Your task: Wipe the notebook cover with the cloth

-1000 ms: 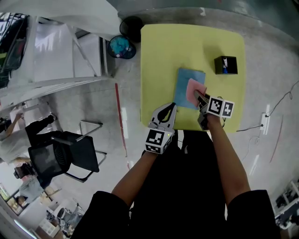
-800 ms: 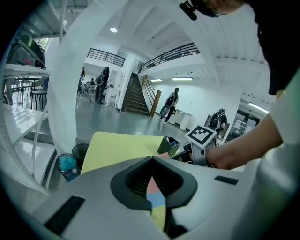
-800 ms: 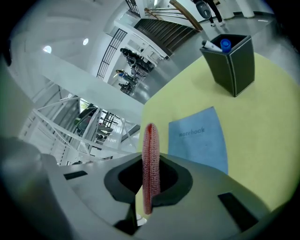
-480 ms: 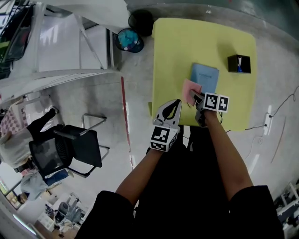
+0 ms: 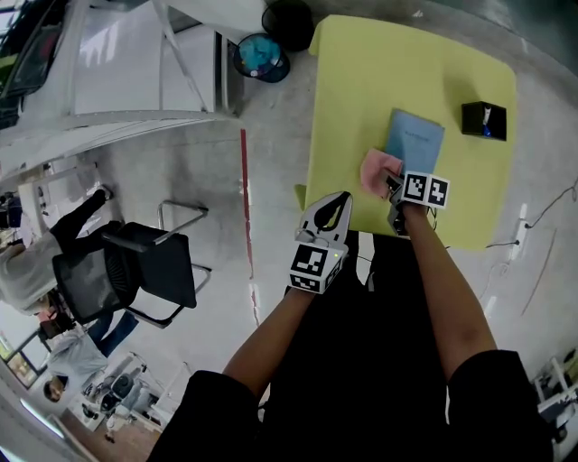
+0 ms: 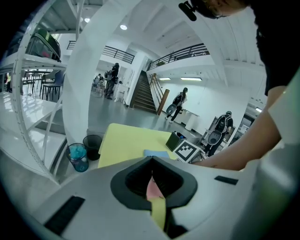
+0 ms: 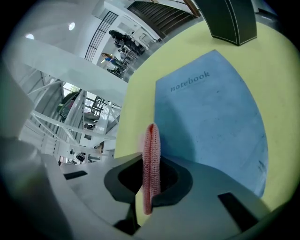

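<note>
The blue notebook [image 5: 417, 141] lies flat on the yellow table [image 5: 361, 81]; its cover, with the word "notebook", fills the right gripper view [image 7: 211, 112]. My right gripper [image 5: 395, 187] is shut on the pink cloth [image 5: 378, 170], which sits at the notebook's near left corner, mostly over the table. In the right gripper view the cloth [image 7: 151, 154] stands as a folded strip pinched between the jaws. My left gripper [image 5: 341, 200] hovers at the table's near left edge, shut, with nothing held. Its own view shows the notebook [image 6: 156, 153] far ahead.
A black box [image 5: 484, 120] stands on the table beyond the notebook's right side. On the floor to the left are a black bin [image 5: 291, 16], a clear bin [image 5: 260, 56], a white shelf frame [image 5: 135, 81] and a black chair [image 5: 126, 271]. People stand at far left.
My right gripper has carried the cloth leftward, from the notebook's near right part to its near left corner. The left gripper has hardly moved. The head view has shifted.
</note>
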{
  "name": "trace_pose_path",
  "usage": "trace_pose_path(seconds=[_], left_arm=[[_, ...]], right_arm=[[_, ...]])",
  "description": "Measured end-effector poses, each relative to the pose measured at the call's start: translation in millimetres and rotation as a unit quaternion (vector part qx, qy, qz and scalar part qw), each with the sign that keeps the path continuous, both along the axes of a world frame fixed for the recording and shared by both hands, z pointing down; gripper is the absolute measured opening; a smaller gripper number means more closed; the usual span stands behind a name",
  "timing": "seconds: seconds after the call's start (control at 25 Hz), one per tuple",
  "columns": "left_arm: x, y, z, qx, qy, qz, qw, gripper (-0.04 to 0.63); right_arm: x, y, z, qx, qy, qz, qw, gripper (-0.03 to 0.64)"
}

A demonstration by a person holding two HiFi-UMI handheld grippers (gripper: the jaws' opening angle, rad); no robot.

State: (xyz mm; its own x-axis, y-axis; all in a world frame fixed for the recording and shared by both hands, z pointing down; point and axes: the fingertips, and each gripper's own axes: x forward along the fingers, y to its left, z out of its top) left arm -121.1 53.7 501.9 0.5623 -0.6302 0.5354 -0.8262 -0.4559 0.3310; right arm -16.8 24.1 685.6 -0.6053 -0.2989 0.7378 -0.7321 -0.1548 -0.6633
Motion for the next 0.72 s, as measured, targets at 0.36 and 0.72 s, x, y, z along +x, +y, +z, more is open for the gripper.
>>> trace_pose_path(seconds=[0.36,0.72], left_arm=[[1,14,-3,-0.002,-0.004,0.013,0.9999,0.008],[13,14,-9,0.0,-0.007,0.021,0.9998,0.008]], right_arm=[[-1,4,3,-0.01,0.024,-0.035,0.999,0.037],[12,9,3,-0.017,0.022,-0.041,0.999,0.037]])
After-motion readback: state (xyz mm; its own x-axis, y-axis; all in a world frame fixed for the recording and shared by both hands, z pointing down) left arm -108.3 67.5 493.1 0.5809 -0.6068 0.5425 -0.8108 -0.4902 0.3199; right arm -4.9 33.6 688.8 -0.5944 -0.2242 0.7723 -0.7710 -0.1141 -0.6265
